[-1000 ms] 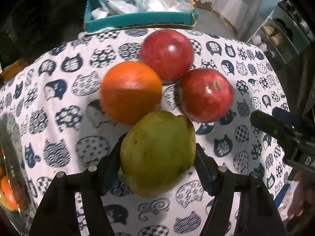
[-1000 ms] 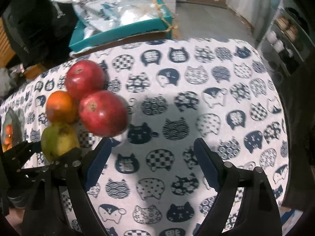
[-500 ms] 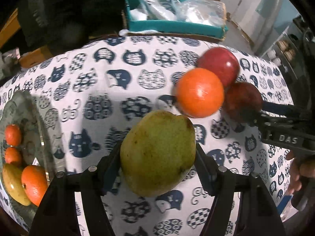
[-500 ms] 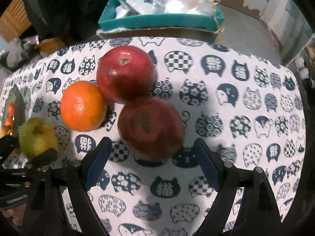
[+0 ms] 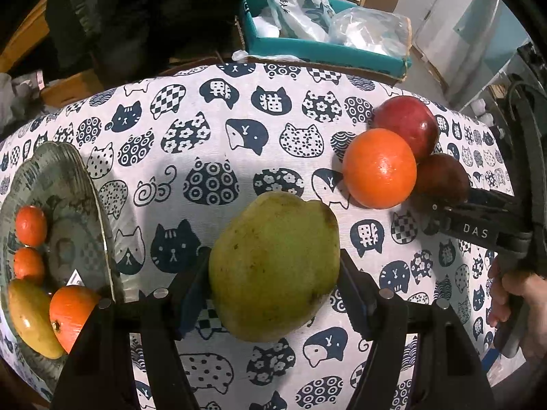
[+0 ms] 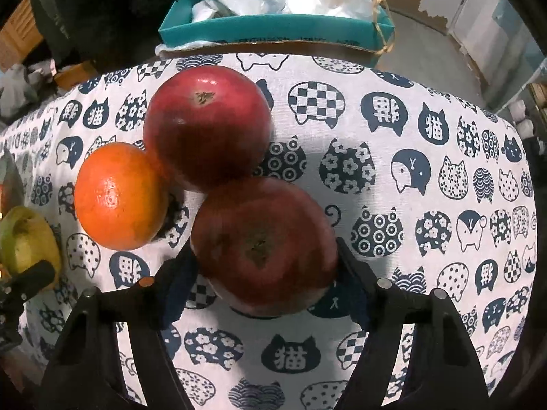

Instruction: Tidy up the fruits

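Right gripper [image 6: 266,273], its jaws having just been closing, now pinches the nearer red apple [image 6: 265,246] on the cat-print tablecloth [image 6: 427,157], which touches the farther red apple [image 6: 207,126] and lies just beside the orange [image 6: 119,196]; a straight lift should keep both neighbours from rolling. Left gripper [image 5: 273,290] clamps a green pear [image 5: 275,264] above the cloth, near the glass plate [image 5: 80,184] at the table's left edge. Both grippers point steeply downward, and a hand [image 5: 519,307] grasps the right gripper's handle.
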